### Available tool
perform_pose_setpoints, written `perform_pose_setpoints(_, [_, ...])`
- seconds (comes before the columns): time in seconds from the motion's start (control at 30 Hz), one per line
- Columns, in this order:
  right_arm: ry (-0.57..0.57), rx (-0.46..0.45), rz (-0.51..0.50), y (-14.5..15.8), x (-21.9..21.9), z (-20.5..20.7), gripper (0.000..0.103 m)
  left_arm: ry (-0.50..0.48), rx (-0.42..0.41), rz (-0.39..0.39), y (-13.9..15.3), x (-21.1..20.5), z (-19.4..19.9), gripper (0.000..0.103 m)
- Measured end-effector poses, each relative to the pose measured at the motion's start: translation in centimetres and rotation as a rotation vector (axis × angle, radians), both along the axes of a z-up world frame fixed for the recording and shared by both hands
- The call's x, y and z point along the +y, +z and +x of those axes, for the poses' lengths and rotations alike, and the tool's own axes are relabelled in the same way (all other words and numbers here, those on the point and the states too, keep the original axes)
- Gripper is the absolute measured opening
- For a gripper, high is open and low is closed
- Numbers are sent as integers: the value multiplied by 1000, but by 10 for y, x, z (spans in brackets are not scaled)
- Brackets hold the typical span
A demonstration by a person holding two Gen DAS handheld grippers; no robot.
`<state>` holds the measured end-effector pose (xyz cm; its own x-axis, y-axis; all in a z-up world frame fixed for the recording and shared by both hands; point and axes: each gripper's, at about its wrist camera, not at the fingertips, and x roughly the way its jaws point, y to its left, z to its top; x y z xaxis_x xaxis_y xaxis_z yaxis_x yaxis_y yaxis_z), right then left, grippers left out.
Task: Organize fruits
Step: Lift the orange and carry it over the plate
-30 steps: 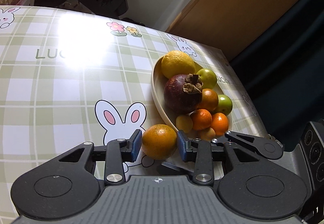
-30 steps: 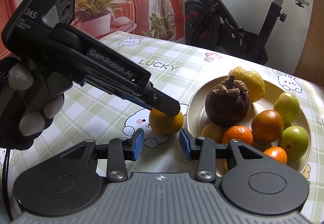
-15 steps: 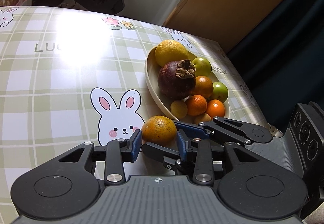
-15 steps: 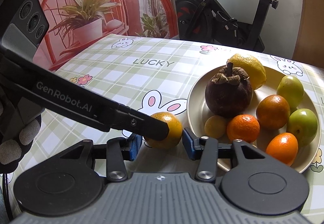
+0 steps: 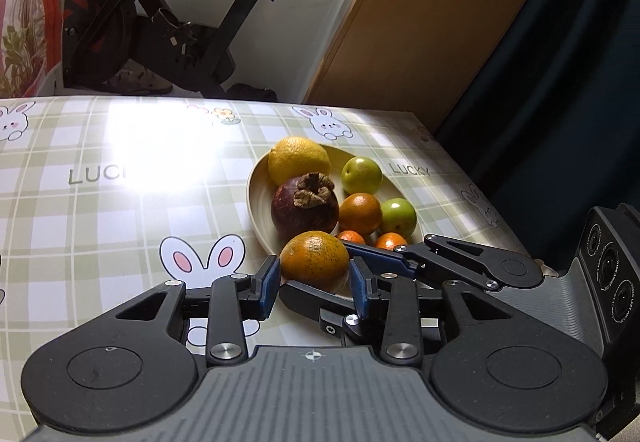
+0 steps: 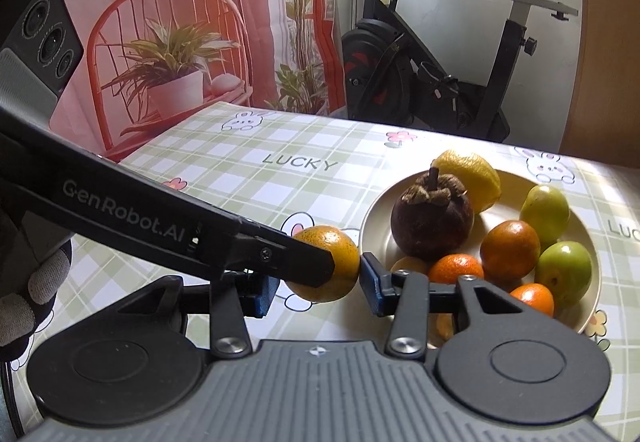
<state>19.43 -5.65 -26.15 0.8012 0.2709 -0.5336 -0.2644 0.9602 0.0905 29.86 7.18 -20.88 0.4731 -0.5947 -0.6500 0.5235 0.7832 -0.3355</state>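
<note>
An orange sits between the blue pads of both grippers at once, raised beside the near-left rim of the cream plate. My left gripper has its pads on the orange's two sides. My right gripper crosses it at right angles, pads against the same orange. The plate holds a dark mangosteen, a lemon, two green fruits, and several small oranges.
The table wears a green checked cloth with rabbits and "LUCKY" print. An exercise bike stands beyond the far edge. A red chair with a potted plant is at the back left. The table's right edge drops off near the plate.
The right gripper has come in across the left one and closed around the orange. The orange has risen from the cloth, and both views have tilted upward.
</note>
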Motion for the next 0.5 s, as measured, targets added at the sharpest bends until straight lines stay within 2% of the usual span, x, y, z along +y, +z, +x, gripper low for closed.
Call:
perform_pose_setpoints(0.17, [-14, -71, 3, 21, -10, -6, 46, 2, -75, -3, 27, -15, -2, 38])
perform_pose_setpoints(0.4, [-52, -171, 9, 57, -34, -4, 46, -24, -169, -5, 65, -58, 9, 39])
perform_pose_setpoints(0.5, [-71, -205, 7, 70, -49, 1, 46, -34, -179, -15, 69, -74, 20, 39])
